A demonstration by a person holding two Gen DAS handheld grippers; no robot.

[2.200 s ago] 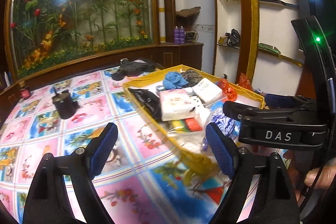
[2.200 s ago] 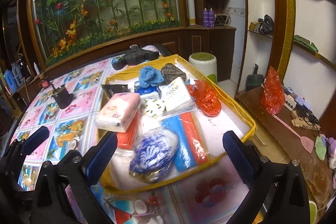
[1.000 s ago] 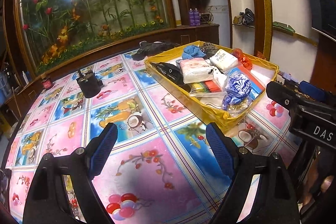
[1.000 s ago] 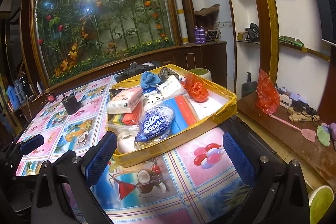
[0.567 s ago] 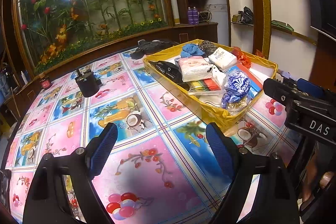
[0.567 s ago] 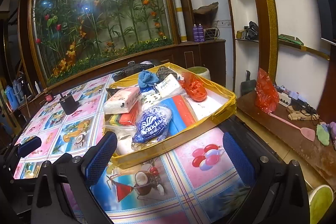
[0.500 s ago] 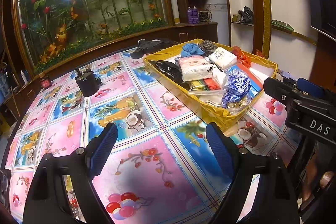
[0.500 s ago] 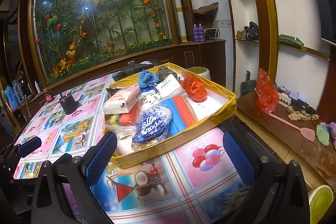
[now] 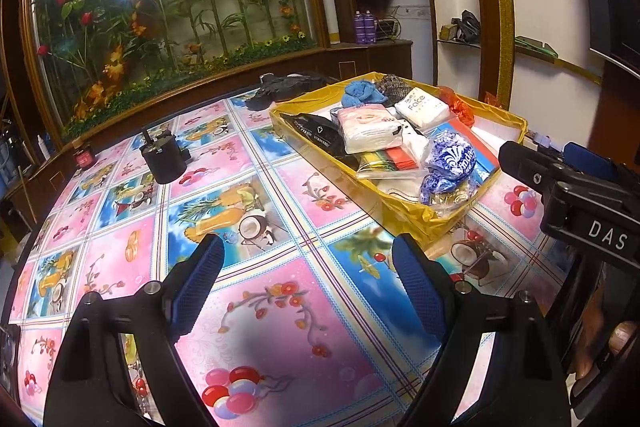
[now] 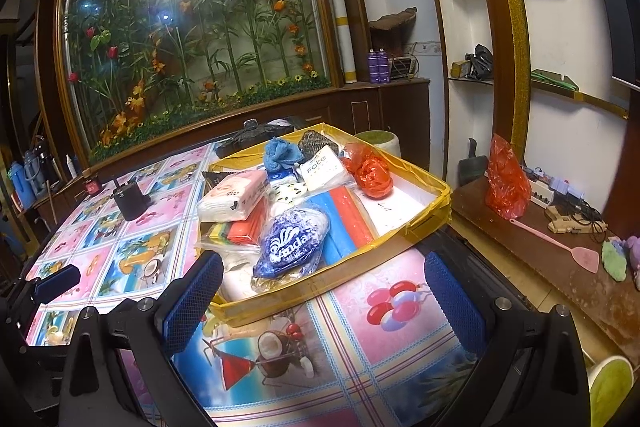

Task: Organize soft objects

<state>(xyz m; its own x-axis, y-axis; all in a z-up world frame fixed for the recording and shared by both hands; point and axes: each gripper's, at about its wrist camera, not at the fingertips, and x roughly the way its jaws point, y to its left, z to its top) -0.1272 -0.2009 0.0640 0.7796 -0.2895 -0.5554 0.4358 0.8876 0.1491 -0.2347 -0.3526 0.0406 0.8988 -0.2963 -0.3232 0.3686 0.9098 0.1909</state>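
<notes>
The yellow tray (image 10: 428,211) sits on the patterned tablecloth (image 9: 280,307), heaped with soft packs: a blue-and-white tissue pouch (image 10: 290,245) at its near edge, a pink tissue pack (image 10: 234,197) beyond that, a red bag (image 10: 368,173) toward its far right. The left gripper (image 9: 308,279) and right gripper (image 10: 320,287) both stand spread and empty (short of the tray).

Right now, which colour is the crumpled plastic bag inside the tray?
Red-orange; the plastic bag shows best in the right wrist view.
</notes>
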